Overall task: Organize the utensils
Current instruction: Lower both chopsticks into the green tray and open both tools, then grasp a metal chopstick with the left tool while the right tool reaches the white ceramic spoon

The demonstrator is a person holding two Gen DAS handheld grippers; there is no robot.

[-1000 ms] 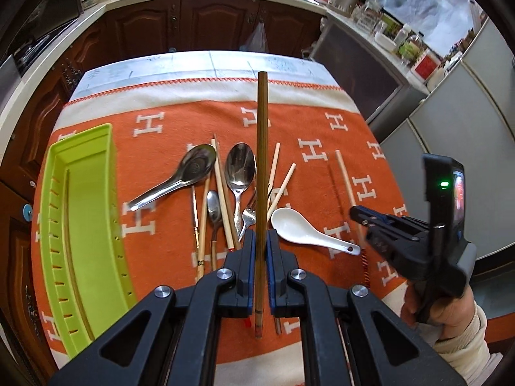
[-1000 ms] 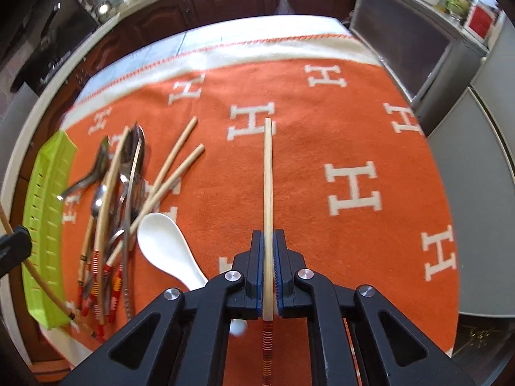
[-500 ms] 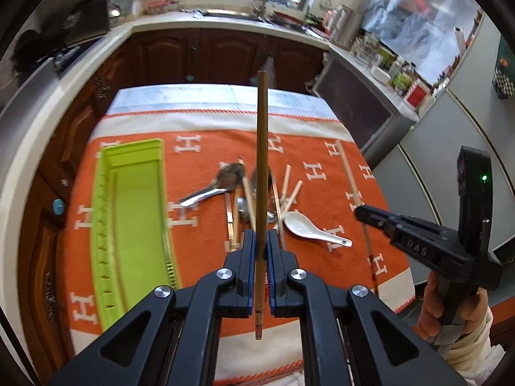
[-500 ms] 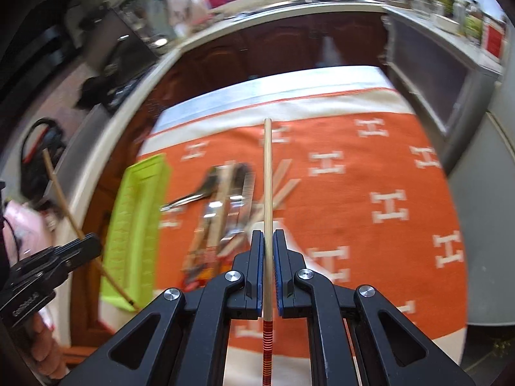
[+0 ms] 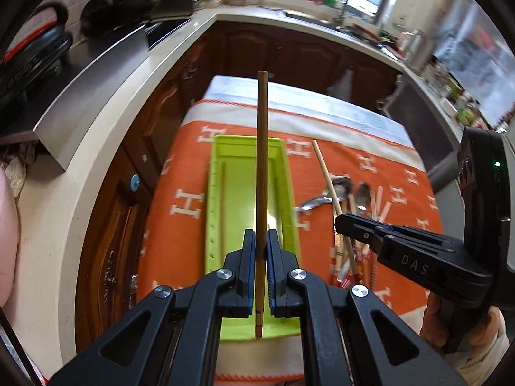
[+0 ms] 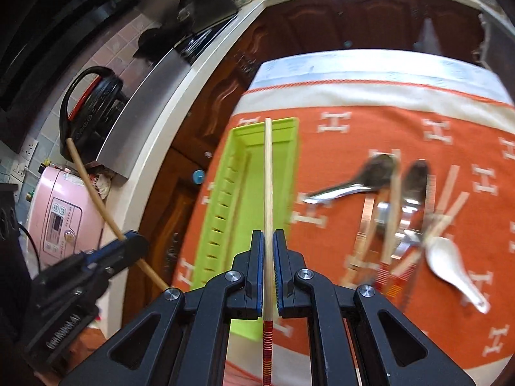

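Left gripper (image 5: 261, 241) is clamped on a brown chopstick (image 5: 262, 160); right gripper (image 6: 268, 241) is clamped on a pale chopstick (image 6: 267, 186) with a red-striped end. Both chopsticks hang over the green tray (image 5: 283, 173), which looks bare inside. That tray lies near the left edge of the orange cloth (image 6: 370, 135), close to the wooden cabinets (image 5: 289, 51). Spoons (image 6: 354, 183), more chopsticks and a white spoon (image 6: 450, 263) lie piled to its right; bare cloth lies between tray and pile.
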